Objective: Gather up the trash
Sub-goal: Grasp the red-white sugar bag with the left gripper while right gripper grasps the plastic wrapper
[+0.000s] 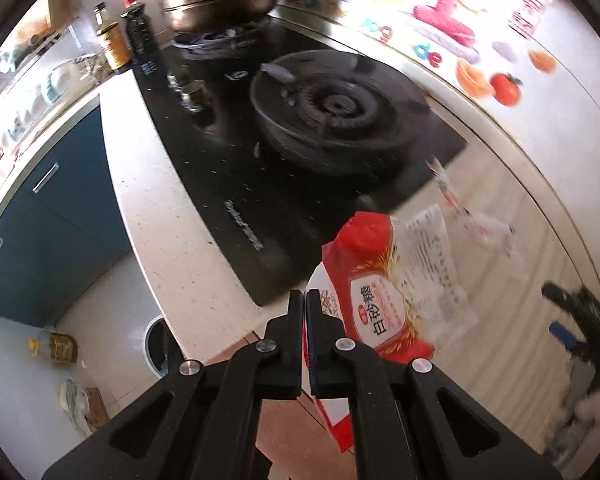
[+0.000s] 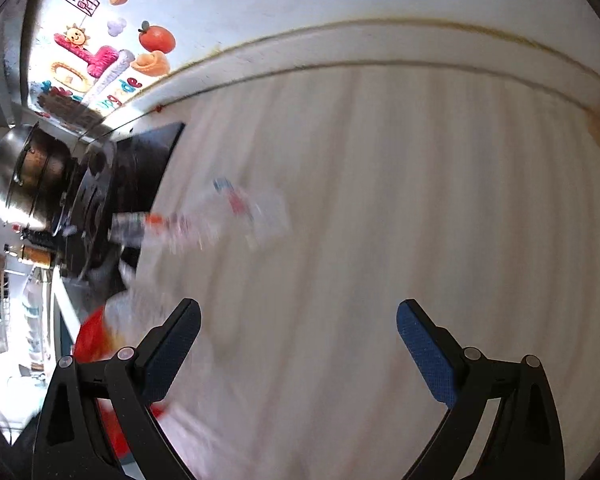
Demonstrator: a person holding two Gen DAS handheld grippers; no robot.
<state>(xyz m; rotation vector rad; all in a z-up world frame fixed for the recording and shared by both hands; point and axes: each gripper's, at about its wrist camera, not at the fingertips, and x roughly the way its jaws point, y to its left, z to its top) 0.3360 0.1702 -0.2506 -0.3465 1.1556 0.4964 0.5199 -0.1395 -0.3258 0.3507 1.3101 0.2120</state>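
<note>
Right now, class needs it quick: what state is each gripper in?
Left gripper: shut on the red-and-white plastic sugar bag.
Right gripper: open, holding nothing.

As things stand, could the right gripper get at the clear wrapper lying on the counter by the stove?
Probably yes. The right gripper is open and empty, and the clear wrapper lies ahead-left on bare counter with nothing between. Motion blur hides the exact gap.

The lower edge of the red sugar bag (image 1: pixel 374 300) is hidden behind the left gripper's fingers (image 1: pixel 296 344). In the right wrist view, the clear wrapper (image 2: pixel 236 216) on the desk (image 2: pixel 380 200) is smeared by motion blur, so its print can't be read.
</note>
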